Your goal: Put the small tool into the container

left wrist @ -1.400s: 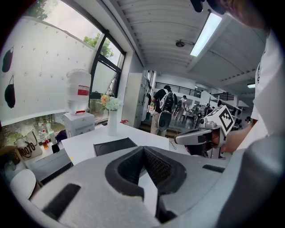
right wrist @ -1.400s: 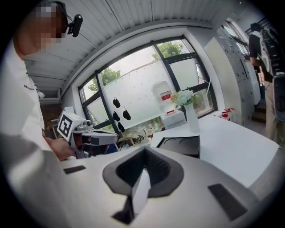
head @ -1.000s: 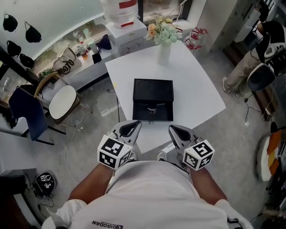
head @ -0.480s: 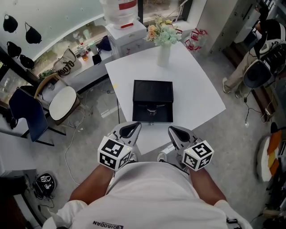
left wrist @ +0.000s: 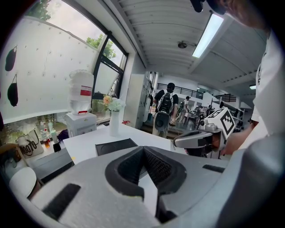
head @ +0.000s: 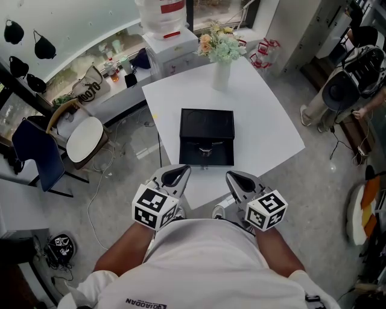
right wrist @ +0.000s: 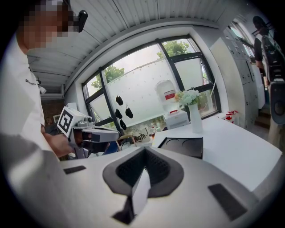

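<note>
Head view: we hold left tongs point(head: 183, 169) and right tongs point(head: 232, 175) closed, empty, short of the bench point(head: 265, 121), poised to reach the box point(head: 207, 125).

A white table point(head: 271, 127) stood just ahead of the fingers point(head: 175, 175), with a white vase point(head: 221, 73) of pale flowers point(head: 221, 42) at its far edge. A water dispenser point(head: 161, 18) rose beyond that. A white-seated chair point(head: 84, 137) stood left of the fingers. Far to their right was a person point(head: 322, 99) wearing a backpack point(head: 360, 65).
</note>
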Demonstrator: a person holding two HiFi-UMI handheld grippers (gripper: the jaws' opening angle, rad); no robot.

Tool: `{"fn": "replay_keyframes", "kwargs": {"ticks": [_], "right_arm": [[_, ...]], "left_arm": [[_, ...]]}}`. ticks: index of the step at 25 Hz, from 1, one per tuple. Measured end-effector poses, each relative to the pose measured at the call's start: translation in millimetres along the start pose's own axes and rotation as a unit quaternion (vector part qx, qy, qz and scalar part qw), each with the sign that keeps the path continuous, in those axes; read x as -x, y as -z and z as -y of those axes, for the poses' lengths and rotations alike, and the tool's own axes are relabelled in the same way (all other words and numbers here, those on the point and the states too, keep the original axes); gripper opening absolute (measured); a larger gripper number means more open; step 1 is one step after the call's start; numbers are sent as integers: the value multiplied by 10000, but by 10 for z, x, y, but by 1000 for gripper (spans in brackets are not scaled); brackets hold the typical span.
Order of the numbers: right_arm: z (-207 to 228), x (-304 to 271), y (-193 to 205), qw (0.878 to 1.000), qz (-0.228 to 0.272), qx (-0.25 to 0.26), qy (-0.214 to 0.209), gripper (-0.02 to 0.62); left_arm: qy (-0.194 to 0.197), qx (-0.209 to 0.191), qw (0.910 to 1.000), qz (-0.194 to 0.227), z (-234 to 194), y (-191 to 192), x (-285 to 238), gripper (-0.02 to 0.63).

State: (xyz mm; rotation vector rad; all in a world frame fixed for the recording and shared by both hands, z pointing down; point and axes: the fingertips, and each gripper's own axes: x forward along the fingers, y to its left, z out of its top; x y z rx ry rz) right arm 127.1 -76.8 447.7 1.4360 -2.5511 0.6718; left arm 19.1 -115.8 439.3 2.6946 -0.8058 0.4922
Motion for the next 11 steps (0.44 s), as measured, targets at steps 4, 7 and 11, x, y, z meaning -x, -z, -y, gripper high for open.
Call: {"fn": "replay_keyframes", "kwargs": {"ticks": [4, 7, 11], "right_arm": [[-4, -17, 2, 10000, -15, -8, -2, 5], [-6, -28, 8, 10000, -32, -9, 7, 5], [-15, -24, 21, 10000, -41, -1, 18, 5]], "left_arm": [[4, 8, 10000, -9, -17, 0, -2, 9], [6, 9, 10000, -7, -30, -1, 0, 9], [13, 6, 10000, 1, -28, 6, 8, 9]]}}
